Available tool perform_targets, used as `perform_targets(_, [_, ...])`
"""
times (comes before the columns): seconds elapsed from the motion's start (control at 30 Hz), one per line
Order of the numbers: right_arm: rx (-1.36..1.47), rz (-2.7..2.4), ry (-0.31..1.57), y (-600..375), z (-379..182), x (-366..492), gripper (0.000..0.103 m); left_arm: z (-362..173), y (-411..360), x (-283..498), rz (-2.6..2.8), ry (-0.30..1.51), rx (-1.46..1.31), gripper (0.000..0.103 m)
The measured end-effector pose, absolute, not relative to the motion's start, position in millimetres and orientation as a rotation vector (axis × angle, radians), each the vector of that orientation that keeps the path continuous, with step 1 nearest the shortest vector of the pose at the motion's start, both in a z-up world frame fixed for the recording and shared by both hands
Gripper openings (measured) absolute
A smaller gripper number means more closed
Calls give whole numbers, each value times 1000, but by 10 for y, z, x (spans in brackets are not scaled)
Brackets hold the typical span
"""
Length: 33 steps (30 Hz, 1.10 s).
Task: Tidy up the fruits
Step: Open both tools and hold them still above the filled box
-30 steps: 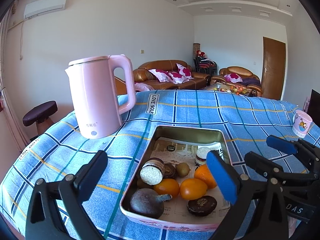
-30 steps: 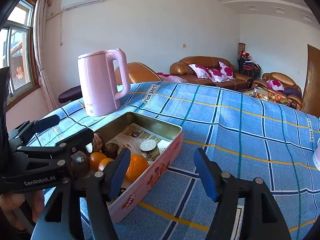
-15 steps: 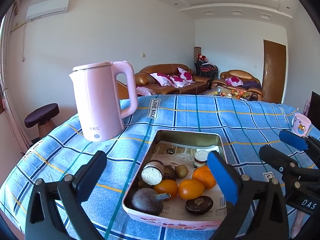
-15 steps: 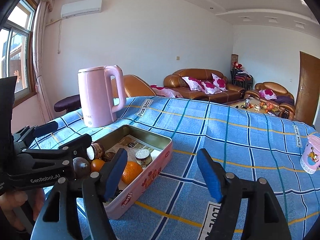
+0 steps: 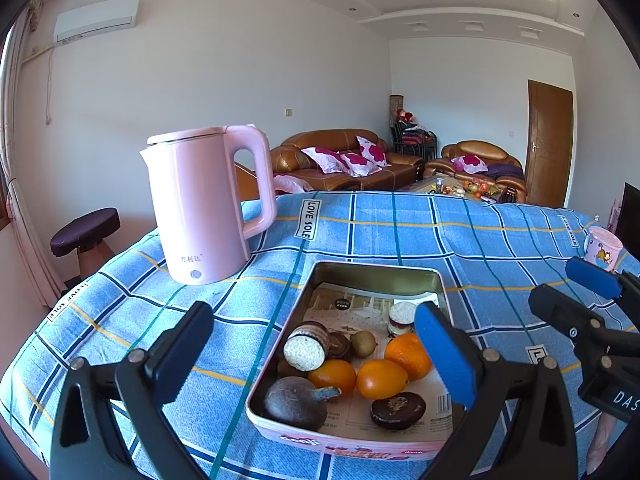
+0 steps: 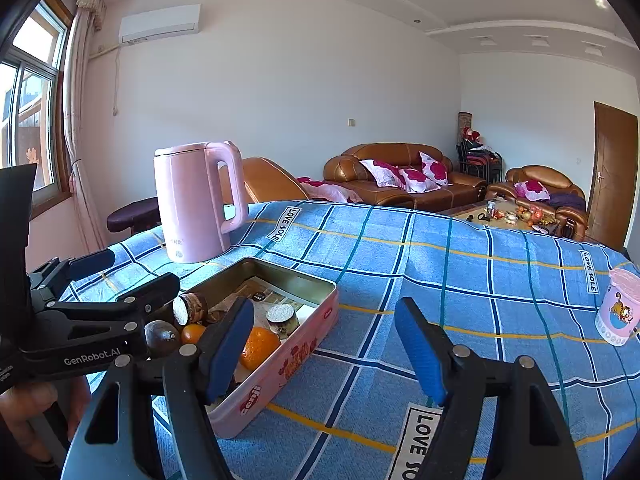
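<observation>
Both the left gripper (image 5: 320, 354) and right gripper (image 6: 326, 346) hover, fingers apart, empty.

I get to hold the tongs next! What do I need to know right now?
Left tongs: open, empty, above the near end of the tin.
Right tongs: open, empty, over the tablecloth beside the tin; their jaws have just been opening.
In the tin: three oranges, a kiwi, a dark round fruit, and round snack cakes.
Done: nothing held, fruit and cakes mixed.
Left: probably sorting out the fruit.
</observation>
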State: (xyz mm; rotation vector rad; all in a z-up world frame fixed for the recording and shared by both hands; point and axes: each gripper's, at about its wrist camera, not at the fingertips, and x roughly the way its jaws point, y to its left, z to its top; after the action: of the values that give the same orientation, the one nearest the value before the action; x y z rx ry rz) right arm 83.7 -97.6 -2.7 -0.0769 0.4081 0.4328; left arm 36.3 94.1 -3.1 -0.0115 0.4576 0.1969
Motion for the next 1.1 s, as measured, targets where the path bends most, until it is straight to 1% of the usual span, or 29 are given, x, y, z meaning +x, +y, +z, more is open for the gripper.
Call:
perform_targets(0.3, [-74, 431, 415, -986, -57, 848, 74, -43, 933, 374, 200, 465, -7, 103])
perform_targets(0.77, [-60, 416, 401, -1093, -51, 825, 75, 28, 855, 299, 190, 420, 2, 103])
perform_targets(1.1, [-62, 417, 409, -1121, -88, 809, 75, -7, 881, 338, 194, 438, -18, 103])
